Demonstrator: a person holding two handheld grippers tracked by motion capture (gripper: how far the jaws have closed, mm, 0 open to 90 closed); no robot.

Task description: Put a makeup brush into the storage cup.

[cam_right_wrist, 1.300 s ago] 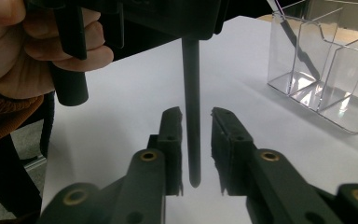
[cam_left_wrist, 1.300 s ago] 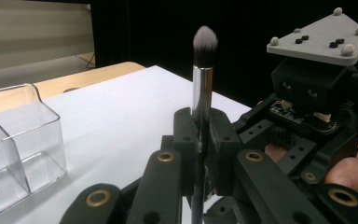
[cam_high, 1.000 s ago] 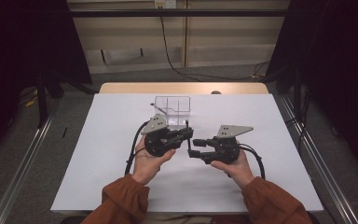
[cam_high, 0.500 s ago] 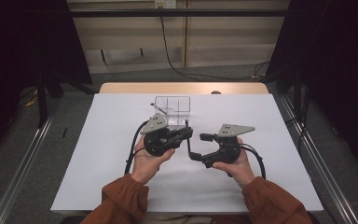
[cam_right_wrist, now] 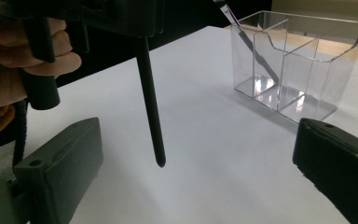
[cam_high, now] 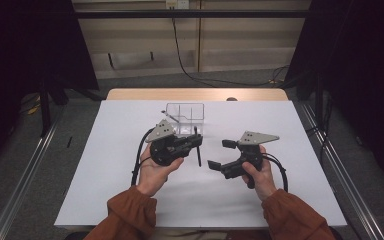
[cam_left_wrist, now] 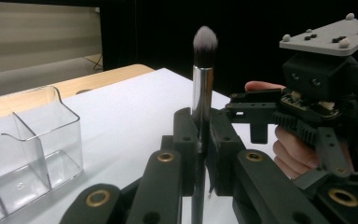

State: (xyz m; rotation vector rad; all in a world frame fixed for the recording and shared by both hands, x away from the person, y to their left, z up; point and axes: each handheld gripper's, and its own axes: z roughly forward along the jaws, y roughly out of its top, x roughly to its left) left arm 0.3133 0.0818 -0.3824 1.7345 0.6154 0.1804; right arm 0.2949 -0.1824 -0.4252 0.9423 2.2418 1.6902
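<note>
My left hand-held gripper [cam_left_wrist: 200, 140] clamped the makeup brush [cam_left_wrist: 202, 88] upright, bristles up, handle hanging above the worktop [cam_high: 130, 200], just near the clear organizer [cam_high: 186, 120], while my right hand-held gripper [cam_high: 219, 154], its jaws having just opened wide, stood empty to the right.

Glossy clear-plastic organizer [cam_high: 185, 119] on a matt white surface [cam_high: 105, 165] — brush [cam_left_wrist: 202, 84] with shiny metal ferrule, soft bristles, matt black handle.
</note>
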